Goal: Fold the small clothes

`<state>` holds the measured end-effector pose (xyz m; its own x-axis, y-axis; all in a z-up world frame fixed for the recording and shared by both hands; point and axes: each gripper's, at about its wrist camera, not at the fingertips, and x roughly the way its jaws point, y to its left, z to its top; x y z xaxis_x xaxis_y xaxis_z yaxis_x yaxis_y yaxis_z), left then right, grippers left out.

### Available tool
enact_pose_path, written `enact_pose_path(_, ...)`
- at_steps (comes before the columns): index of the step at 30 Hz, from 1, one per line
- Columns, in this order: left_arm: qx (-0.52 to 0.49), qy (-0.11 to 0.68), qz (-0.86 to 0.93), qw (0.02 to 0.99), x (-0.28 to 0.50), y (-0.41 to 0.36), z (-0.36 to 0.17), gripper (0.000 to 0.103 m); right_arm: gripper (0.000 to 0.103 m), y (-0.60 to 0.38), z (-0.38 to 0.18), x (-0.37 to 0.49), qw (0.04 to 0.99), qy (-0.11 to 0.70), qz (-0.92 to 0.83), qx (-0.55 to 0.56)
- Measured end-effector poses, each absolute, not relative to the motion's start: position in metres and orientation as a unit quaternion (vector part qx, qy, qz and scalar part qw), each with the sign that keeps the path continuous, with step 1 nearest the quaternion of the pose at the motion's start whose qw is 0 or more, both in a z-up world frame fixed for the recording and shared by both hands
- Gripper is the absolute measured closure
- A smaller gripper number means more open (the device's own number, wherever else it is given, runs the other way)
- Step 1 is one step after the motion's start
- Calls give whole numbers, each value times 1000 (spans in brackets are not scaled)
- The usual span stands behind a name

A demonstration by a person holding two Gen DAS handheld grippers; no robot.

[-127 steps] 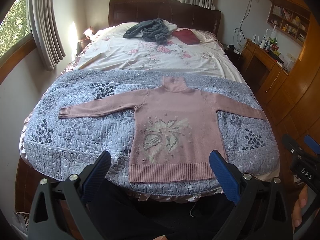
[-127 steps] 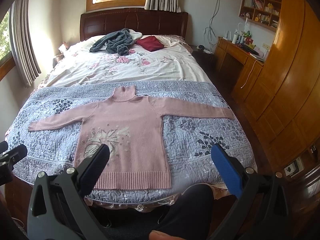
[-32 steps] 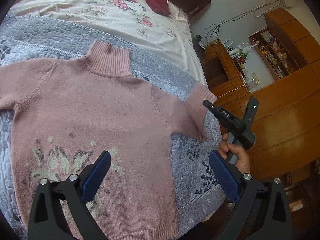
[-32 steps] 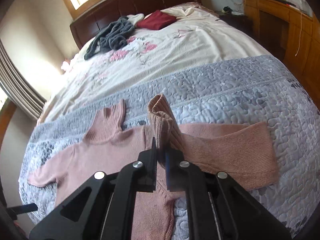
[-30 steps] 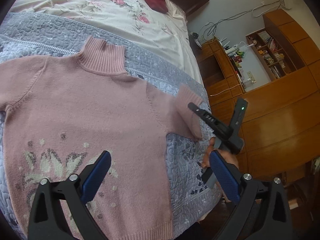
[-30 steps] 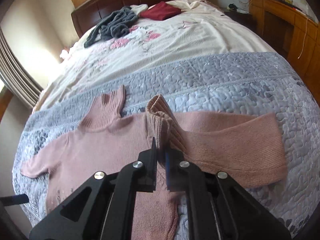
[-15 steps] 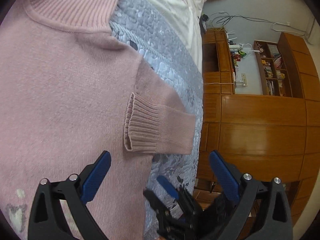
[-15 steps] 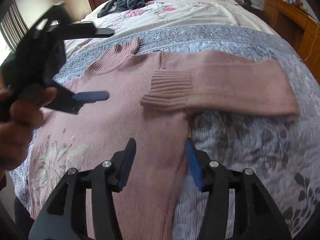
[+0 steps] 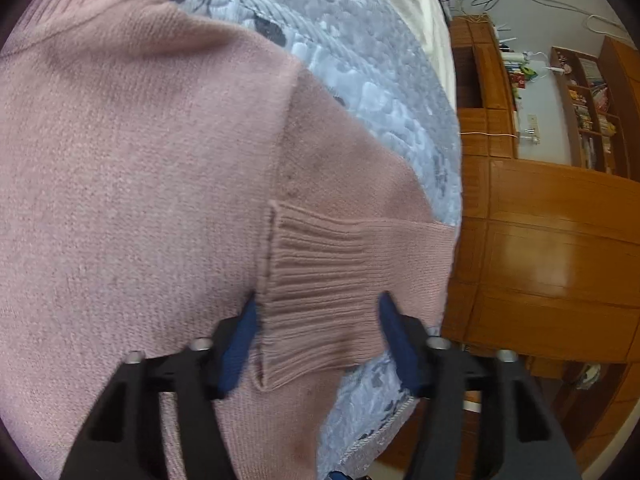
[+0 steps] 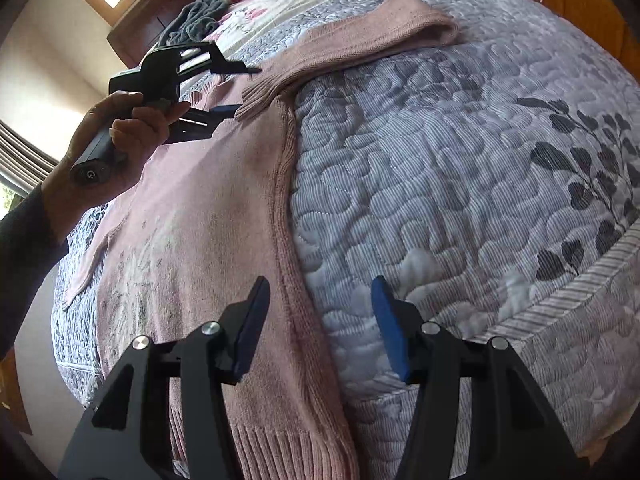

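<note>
Pink sweater cuff (image 9: 316, 288) straddled by parted left gripper (image 9: 316, 312).

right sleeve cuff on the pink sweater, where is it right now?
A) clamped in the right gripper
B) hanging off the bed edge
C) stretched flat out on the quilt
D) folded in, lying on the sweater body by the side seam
D. The ribbed cuff lies doubled back over the pink sweater, between the open fingers of the left gripper; the right gripper is open and empty down by the side seam.
</note>
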<state>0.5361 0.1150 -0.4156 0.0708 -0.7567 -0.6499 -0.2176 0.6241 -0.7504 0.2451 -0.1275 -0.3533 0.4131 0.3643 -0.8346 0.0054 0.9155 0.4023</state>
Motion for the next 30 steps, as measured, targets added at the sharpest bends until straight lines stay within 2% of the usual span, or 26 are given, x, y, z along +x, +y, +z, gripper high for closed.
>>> enact_pose_path(1,-382,647,-215,624,536,116,-417,84,50,-127,-353,245,822,531,110,176)
enact_pose_path(5,-389,635,-220,631,532,124,-406,97,50,-117,-348,236,822,529,116,174)
enact_pose_path(12,-400,589,-248,657,523,167,-354,98,50,-109,-336,234,824,525,121,173)
enact_pose_path(20,-388,553,-233,699,504,251,-295,98,50,-94,-318,231,830,518,131,161)
enact_pose_path(30,-390,547,-170,722,486,346,-290,99,50,-69,-293,225,837,507,146,141)
